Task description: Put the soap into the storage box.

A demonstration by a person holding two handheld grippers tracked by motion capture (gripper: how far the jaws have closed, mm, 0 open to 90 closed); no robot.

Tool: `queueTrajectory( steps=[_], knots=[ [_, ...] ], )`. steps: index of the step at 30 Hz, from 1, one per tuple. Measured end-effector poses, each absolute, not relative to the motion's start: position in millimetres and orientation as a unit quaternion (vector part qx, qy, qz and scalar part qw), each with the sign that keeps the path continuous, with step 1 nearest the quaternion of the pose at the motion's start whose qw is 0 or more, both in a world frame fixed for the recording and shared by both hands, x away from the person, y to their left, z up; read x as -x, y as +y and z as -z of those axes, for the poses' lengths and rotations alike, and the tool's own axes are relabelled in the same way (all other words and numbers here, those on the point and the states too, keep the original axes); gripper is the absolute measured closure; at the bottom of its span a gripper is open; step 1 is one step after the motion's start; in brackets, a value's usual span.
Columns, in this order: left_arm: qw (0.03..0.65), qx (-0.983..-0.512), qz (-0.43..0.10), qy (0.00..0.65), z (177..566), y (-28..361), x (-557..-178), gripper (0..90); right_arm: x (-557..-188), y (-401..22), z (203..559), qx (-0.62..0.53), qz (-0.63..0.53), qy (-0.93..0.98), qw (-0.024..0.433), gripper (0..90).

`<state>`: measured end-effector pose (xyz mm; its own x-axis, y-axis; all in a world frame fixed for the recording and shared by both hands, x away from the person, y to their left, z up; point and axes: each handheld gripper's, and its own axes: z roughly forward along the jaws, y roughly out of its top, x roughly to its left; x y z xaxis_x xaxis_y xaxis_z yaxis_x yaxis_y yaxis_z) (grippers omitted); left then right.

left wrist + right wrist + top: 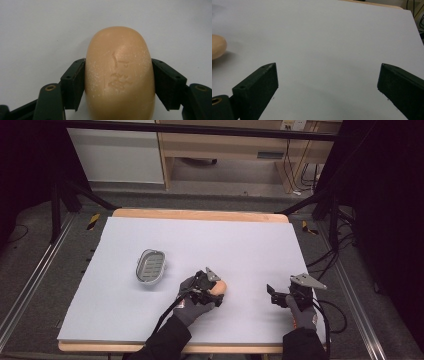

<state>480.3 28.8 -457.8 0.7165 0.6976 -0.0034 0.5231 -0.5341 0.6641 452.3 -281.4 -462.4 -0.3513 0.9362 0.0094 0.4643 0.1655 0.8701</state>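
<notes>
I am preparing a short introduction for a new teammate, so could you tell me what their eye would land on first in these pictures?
First, the tan soap bar, clamped between the left gripper's black jaws near the table's front middle. Next, the grey metal soap dish, to the left and slightly farther back on the white table. The right gripper is open over bare surface.

The high view looks from up above, forward and down, and takes in the whole table (pixel 150 320) from far off. The left gripper view sits low and very close, looking along its two black jaws at the tan soap (pixel 120 75). The right gripper view also sits low, looking across the table top between its two jaws. All three views share the soap: it is small in the high view and peeks in at the right gripper view's left edge.
</notes>
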Motion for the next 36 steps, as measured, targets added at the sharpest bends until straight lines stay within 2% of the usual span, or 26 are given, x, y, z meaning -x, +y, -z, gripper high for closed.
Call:
queueTrajectory(
  steps=[16, 36],
  knots=[
    [0.352, -0.856, -0.142, 0.352, 428.9, 70.0, -468.6, 31.9, -451.9, -281.0, 462.3, -0.493, -0.415, 0.709, 0.287, 3.5],
    [0.357, -0.832, -0.166, 0.39, 423.0, 132.6, -460.4, 31.9, -451.5, -277.9, 463.4, -0.488, -0.413, 0.713, 0.288, 3.5]
  ],
)
